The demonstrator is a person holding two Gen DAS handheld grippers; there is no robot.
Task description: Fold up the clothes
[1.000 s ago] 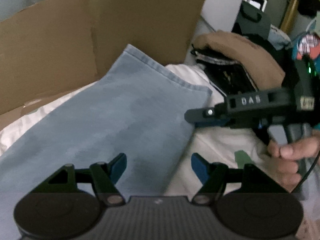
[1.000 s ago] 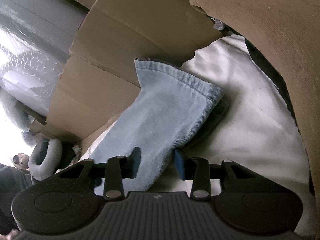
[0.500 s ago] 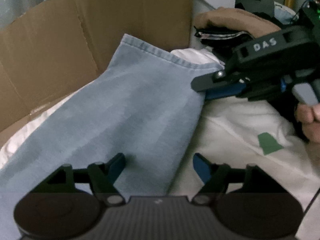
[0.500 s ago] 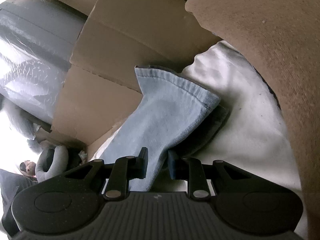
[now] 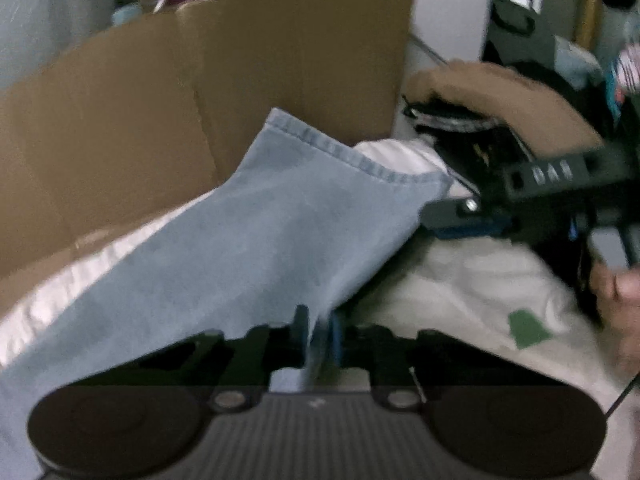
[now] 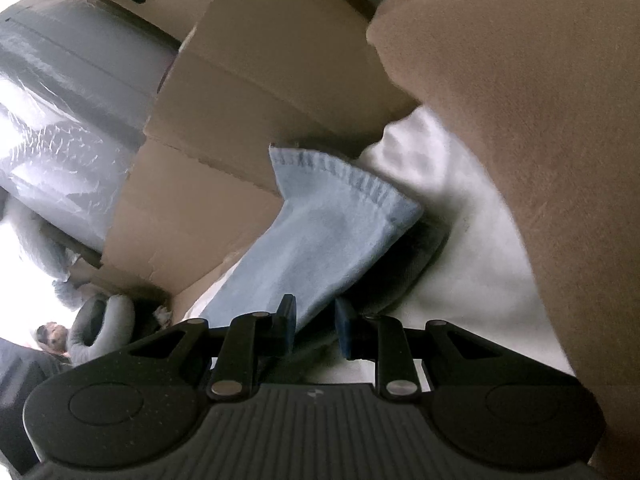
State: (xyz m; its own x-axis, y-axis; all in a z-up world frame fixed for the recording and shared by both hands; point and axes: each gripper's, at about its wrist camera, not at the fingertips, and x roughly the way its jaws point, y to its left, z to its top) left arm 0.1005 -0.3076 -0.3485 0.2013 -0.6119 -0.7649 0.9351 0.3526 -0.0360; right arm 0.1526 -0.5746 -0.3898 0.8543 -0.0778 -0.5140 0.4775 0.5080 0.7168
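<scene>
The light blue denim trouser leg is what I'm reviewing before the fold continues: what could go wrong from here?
The left gripper pinches only the side edge of the light blue denim trouser leg, so it may slip out. The right gripper, jaws narrowly apart around the cloth near the hem, may lift unevenly. The brown cardboard box close behind could snag the hem.

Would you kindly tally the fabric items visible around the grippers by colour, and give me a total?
Light blue: 1, the denim jeans leg, pinched by the left gripper and the right gripper
White: 1, the bedding underneath
Tan: 1, the brown garment on the pile behind
Total: 3
</scene>
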